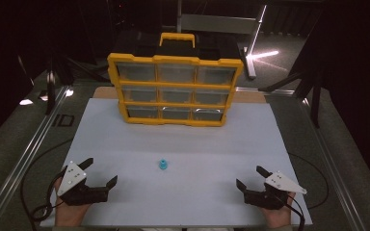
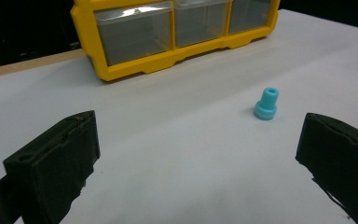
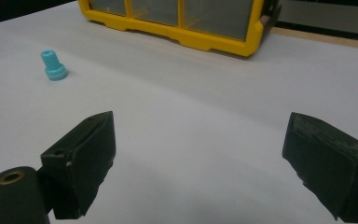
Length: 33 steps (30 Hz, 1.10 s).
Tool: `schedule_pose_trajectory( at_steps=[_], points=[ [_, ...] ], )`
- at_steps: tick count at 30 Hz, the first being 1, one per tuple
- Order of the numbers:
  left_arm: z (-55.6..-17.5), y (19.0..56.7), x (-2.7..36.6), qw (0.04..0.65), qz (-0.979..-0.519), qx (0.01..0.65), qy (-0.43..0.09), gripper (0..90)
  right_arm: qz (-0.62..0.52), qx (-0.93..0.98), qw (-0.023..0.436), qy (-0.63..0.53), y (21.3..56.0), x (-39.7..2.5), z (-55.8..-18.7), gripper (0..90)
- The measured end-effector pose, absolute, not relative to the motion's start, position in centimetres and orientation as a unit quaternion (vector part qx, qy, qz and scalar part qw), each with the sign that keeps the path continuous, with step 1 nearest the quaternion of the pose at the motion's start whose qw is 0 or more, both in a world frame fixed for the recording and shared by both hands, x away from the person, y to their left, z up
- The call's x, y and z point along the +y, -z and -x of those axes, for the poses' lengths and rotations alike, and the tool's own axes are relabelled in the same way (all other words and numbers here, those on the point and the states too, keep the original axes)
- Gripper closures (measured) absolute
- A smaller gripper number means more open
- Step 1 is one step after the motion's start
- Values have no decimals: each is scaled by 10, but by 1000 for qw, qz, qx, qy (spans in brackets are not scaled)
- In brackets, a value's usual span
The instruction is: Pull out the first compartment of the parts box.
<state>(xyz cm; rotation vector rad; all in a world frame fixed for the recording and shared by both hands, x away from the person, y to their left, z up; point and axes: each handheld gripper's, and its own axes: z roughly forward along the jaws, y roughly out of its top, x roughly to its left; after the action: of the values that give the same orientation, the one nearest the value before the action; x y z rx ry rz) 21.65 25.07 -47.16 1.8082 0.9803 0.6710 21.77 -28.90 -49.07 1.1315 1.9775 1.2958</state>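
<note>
High view: blue bushing mid-mat, well apart from both tongs.

A flat white rectangular board covers the middle of a grey table, whose long sides carry bright metal rails. A strip of pale wooden underlay shows along the board's far edge. Beyond the table the room is dark, with black surroundings on both sides. A narrow shaft of light falls across the grey floor at upper right, beside a slanted metal bar.
</note>
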Motion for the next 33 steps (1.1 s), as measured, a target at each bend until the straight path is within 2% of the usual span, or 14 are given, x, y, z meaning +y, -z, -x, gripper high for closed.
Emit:
schedule_pose_trajectory(
  at_steps=[18,33],
  points=[
    [-223,478,255,466,-723,439,-260,2,-402,735,261,-480,494,-279,-219,95],
    [-235,469,249,468,-729,428,-256,2,-408,728,269,-481,493,-277,-217,96]
  ],
)
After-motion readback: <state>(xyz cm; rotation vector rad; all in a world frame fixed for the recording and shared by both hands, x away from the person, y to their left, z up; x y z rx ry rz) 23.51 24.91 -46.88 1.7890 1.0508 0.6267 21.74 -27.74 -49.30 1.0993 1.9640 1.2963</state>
